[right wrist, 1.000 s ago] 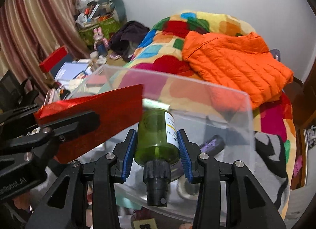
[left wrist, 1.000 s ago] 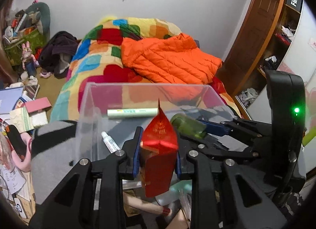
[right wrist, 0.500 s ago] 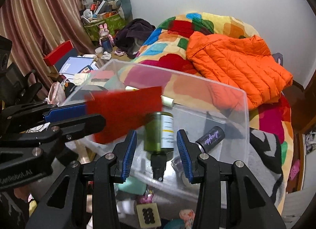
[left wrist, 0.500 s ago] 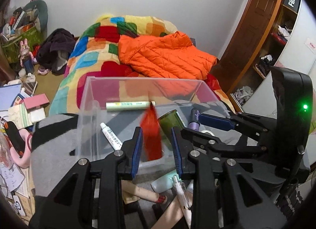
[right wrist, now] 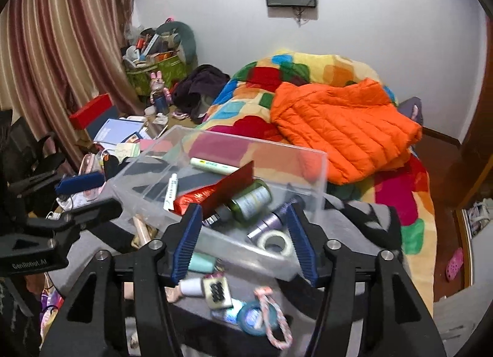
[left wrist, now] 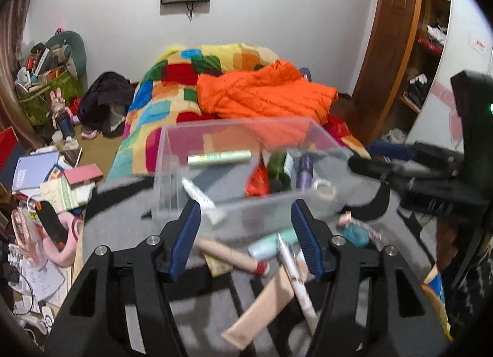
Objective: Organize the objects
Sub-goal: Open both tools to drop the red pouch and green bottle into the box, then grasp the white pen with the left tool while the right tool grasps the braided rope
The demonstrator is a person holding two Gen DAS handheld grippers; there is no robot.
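Note:
A clear plastic bin [left wrist: 172, 172] [right wrist: 320, 169] stands on a grey cloth. Inside lie a red packet [right wrist: 215, 192] [left wrist: 257, 182], a green bottle [right wrist: 251, 199] [left wrist: 277, 167], a purple tube [right wrist: 271, 219] [left wrist: 305, 170], a tape roll [right wrist: 274, 244], a white tube [right wrist: 171, 190] and a pale green tube [left wrist: 218, 158] [right wrist: 212, 166]. My left gripper [left wrist: 246, 241] is open and empty, in front of the bin. My right gripper [right wrist: 243, 243] is open and empty, above the bin's near wall.
Loose items lie in front of the bin: a beige tube [left wrist: 262, 307], a white pen [left wrist: 295, 276], a mint tube [left wrist: 268, 243], a blue tape roll [right wrist: 252, 317]. A bed with an orange jacket [right wrist: 339, 122] is behind. Books and clutter [left wrist: 40, 172] lie at left.
Both grippers opened and pulled back from the bin. The red packet and the green bottle dropped out of them and now lie inside the bin.

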